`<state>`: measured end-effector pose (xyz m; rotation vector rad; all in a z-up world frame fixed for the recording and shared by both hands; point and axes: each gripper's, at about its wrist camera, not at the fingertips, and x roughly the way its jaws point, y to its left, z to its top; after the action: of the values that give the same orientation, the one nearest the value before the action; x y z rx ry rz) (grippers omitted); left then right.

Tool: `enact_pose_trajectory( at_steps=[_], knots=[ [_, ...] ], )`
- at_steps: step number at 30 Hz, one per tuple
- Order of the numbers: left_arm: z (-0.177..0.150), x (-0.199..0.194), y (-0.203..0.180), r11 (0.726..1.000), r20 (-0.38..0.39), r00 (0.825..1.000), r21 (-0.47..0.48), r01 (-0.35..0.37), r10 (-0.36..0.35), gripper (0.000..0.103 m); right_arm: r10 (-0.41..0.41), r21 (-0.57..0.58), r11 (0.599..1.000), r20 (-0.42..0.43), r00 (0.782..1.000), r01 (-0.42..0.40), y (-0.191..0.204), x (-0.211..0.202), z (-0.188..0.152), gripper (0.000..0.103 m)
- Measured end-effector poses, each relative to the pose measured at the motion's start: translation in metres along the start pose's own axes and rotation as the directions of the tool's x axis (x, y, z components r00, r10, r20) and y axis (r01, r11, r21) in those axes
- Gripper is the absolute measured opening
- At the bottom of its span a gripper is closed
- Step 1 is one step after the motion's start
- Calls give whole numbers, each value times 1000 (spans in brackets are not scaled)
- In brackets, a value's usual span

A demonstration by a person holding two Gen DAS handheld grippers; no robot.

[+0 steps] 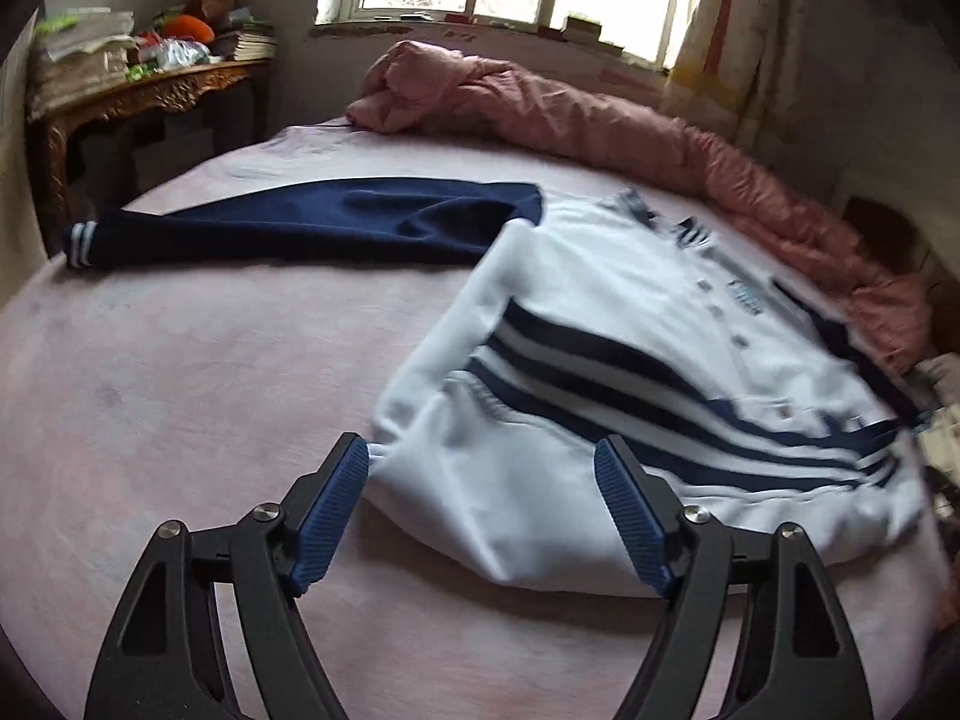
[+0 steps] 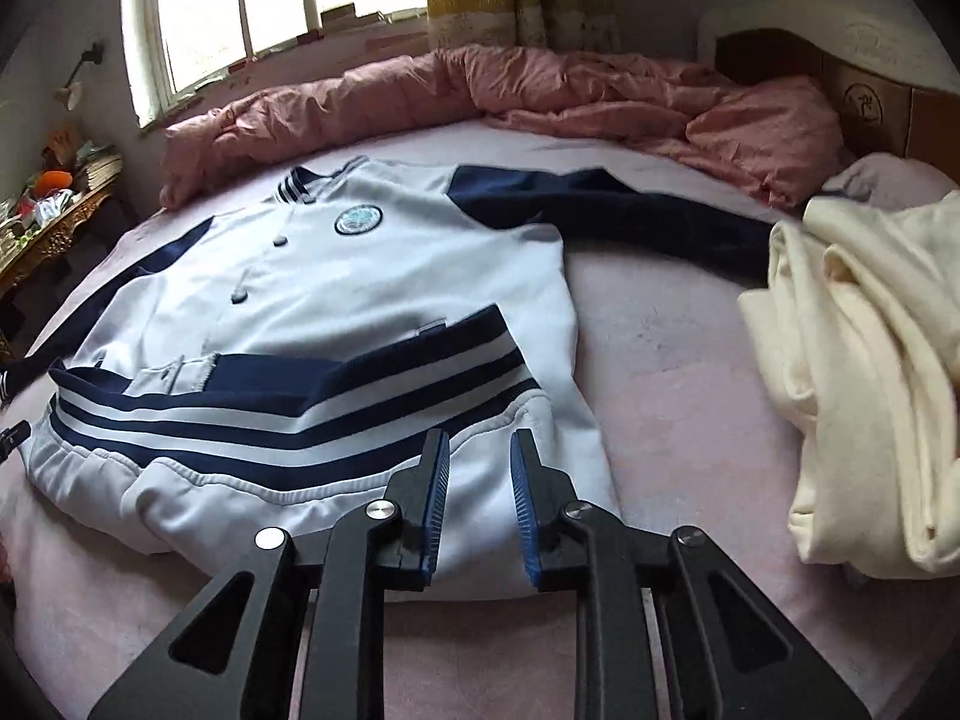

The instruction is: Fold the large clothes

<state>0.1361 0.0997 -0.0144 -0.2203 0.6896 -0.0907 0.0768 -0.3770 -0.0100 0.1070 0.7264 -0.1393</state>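
Observation:
A white jacket (image 1: 600, 300) with navy stripes and navy sleeves lies spread flat, front up, on the pink bed sheet (image 1: 180, 360). One navy sleeve (image 1: 330, 222) stretches out to the left in the left wrist view. My left gripper (image 1: 480, 441) hovers open and wide over the jacket's bottom hem corner, touching nothing. In the right wrist view the same jacket (image 2: 336, 276) shows its round chest badge, and its other sleeve (image 2: 648, 210) reaches right. My right gripper (image 2: 480, 433) stands over the hem's other corner, with a narrow gap between the pads and no fabric pinched.
A crumpled pink quilt (image 2: 540, 84) runs along the far side of the bed under the window. A cream garment (image 2: 858, 360) is heaped at the right. A carved wooden side table (image 1: 150, 90) piled with clutter stands at the left of the bed.

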Motion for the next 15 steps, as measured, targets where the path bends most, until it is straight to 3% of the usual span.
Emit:
enact_pose_trajectory(
  at_steps=[2,4,6,7,10,13,15],
  knots=[
    [-1,-9,-23,996,16,998,72,55,-56,80,58,-48,997,48,997,-56,7,-17,-6,25],
    [-7,-9,-49,984,27,995,154,90,-95,80,175,-66,983,43,984,-172,16,-26,-13,26],
    [-13,3,-67,978,-43,990,156,140,-135,80,278,-58,959,7,960,-277,31,-21,-14,26],
    [-17,11,-71,981,-82,988,131,142,-132,77,291,-66,954,-32,956,-293,43,-15,-15,27],
    [-30,34,-69,995,-142,990,91,31,-18,59,125,-129,980,-195,973,-151,66,18,-23,27],
    [-33,33,-66,994,-154,988,110,22,-5,57,160,-137,972,-198,967,-189,57,20,-26,27],
    [-36,29,-71,982,-141,988,184,-31,58,57,120,-144,979,-171,978,-145,48,11,-26,25]
  ],
)
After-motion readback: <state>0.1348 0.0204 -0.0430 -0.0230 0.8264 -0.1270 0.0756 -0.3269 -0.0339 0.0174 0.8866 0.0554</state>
